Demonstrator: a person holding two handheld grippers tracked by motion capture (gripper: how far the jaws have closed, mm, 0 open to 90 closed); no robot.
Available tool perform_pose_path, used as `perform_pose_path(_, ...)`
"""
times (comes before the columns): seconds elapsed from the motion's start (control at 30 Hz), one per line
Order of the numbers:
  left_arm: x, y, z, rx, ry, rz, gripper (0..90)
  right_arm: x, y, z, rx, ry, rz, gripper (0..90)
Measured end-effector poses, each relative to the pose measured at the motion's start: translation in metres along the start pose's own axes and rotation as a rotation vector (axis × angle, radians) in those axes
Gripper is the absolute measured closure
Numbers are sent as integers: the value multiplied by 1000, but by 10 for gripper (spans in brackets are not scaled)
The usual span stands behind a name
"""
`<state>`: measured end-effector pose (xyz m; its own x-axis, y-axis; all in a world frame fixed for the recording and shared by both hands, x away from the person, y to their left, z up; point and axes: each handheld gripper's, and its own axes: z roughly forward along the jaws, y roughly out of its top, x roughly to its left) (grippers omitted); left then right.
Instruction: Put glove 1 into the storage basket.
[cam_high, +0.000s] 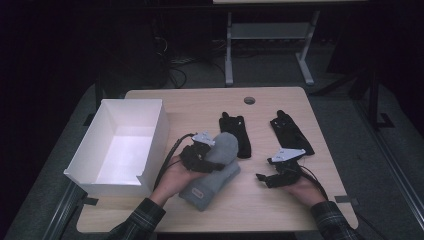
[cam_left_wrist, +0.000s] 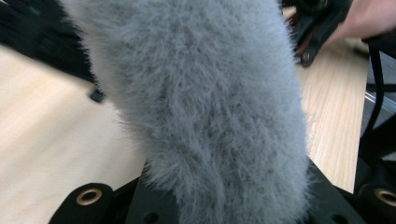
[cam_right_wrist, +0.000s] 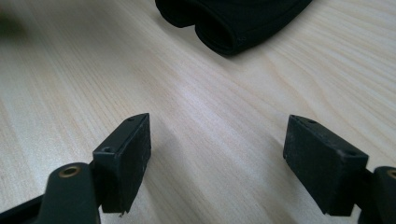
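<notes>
A dim lab or office: wooden desk (cam_high: 280, 100), another desk's metal legs (cam_high: 229, 50), floor cables (cam_high: 175, 65).

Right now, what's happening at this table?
A person holds a gripper in each hand. The left gripper is shut on a fuzzy grey mitten, lifting one end while the rest lies on the light wooden table. The right gripper hangs open over bare wood. Two black gloves lie beyond; a white cardboard box sits left.

plaid sleeves (cam_high: 142, 216), black hand-held gripper (cam_high: 274, 177) with grey plate.
</notes>
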<state>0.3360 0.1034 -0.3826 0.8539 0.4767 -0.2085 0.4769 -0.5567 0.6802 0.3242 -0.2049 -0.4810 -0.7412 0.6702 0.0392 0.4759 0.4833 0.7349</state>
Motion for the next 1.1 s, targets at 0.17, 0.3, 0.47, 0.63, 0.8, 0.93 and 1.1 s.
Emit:
perform_pose_path(0.17, 4, 15, -25, -45, 41, 8, 715, 0, 0, 0, -1, 0, -1, 234)
perform_pose_path(0.3, 7, 28, -48, -85, 69, 15, 718, 0, 0, 0, 0, -1, -6, 233)
perform_pose_path(0.47, 12, 45, -78, -113, 112, 30, 718, 0, 0, 0, 0, -1, -6, 231)
perform_pose_path(0.63, 21, 59, -105, -127, 131, 28, 718, 0, 0, 0, 1, -1, -6, 231)
perform_pose_path(0.8, 31, 69, -130, -145, 137, 11, 718, 0, 0, 0, 1, -1, -6, 231)
perform_pose_path(0.93, 37, 72, -146, -161, 148, -7, 718, 0, 0, 0, 0, -1, -6, 230)
perform_pose_path(1.1, 44, 69, -163, -169, 178, -25, 717, 0, 0, 0, 0, -1, -6, 230)
